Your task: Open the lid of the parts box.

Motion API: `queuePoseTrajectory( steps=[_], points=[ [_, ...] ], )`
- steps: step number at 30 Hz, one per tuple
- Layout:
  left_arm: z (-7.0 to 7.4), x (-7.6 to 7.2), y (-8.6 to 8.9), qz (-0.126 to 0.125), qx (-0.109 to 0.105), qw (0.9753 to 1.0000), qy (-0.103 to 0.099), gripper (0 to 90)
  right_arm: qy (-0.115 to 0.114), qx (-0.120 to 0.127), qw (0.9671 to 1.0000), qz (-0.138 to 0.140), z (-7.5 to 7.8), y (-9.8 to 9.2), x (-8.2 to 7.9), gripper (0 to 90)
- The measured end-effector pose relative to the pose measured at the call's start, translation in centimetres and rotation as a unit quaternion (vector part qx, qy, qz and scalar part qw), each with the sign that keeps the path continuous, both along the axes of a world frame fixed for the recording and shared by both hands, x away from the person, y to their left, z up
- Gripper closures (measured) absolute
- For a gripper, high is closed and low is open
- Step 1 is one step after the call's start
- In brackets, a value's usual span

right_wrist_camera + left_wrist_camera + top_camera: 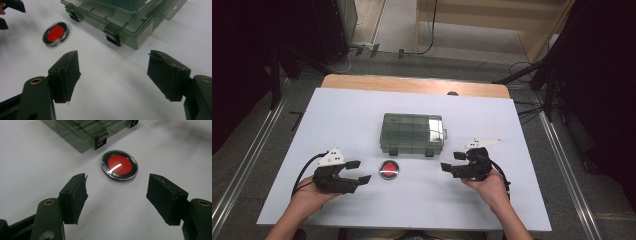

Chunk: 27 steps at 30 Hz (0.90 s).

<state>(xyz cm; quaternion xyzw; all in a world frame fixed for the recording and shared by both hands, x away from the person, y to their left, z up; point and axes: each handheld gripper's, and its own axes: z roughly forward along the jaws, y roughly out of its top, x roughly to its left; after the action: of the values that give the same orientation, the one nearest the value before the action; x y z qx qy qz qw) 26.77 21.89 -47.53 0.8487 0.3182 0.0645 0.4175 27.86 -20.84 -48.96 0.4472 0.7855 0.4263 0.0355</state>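
Both hands sit at the near edge of the tabletop, each with a gripper aimed inward. On the left gripper the fingers are spread wide and hold nothing; on the right gripper the fingers are likewise spread and empty. Just ahead of the left fingers, and roughly centred in the gap between them, lies a disc, round, red in the middle with a dark rim and a clear glossy cover, flat on the white surface and apart from both pads. Beyond the disc, near it but not touching, stands a box of smoky clear plastic with inner compartments; its lid looks down and its two black latches face the person. From the right fingers the box's nearer latch is straight ahead, the disc off to their left. By my reckoning nothing is done yet: the disc is ungrasped and the box seems shut. Picking up the disc, undoing the latches and putting it inside would all remain, if that is the aim.
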Motion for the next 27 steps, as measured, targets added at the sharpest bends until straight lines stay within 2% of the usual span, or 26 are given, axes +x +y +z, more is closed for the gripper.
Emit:
queuePoseTrajectory(
  steps=[9, 12, 14, 15, 22, 24, 26, 27],
  points=[
    [0.0, 0.0, 0.0, 0.000, 0.002, 1.0000, 0.000, 31.7, -0.001, -0.002, 1.0000, 0.005, 0.2, -0.1, 1.5, 29.2],
    [-0.1, 0.0, 0.0, 0.002, 0.001, 1.0000, 0.002, 31.7, 0.003, -0.007, 0.9999, 0.009, 0.3, -0.3, 2.0, 34.1],
    [0.0, 0.0, 0.1, 0.004, 0.003, 1.0000, -0.001, 31.7, 0.011, -0.012, 0.9998, 0.010, 0.3, -0.4, 2.4, 43.4],
    [0.0, 0.0, 0.1, 0.005, 0.001, 1.0000, -0.001, 31.7, 0.011, -0.012, 0.9998, 0.010, 0.3, -0.4, 2.4, 43.4],
    [0.0, 0.1, 0.2, 0.008, -0.002, 1.0000, 0.004, 31.7, 0.010, -0.023, 0.9997, 0.008, 0.6, -0.5, 3.0, 60.6],
    [0.0, 0.2, 0.1, 0.009, -0.003, 1.0000, 0.003, 31.7, 0.013, -0.019, 0.9997, 0.008, 0.7, -0.6, 3.0, 67.3],
    [0.0, 0.2, 0.1, 0.010, -0.002, 0.9999, 0.004, 31.7, 0.012, -0.021, 0.9996, 0.013, 0.8, -0.3, 3.2, 81.0],
    [0.0, 0.1, 0.1, 0.010, -0.002, 0.9999, 0.004, 31.7, 0.012, -0.022, 0.9995, 0.017, 0.8, -0.2, 3.2, 84.3]
  ],
)
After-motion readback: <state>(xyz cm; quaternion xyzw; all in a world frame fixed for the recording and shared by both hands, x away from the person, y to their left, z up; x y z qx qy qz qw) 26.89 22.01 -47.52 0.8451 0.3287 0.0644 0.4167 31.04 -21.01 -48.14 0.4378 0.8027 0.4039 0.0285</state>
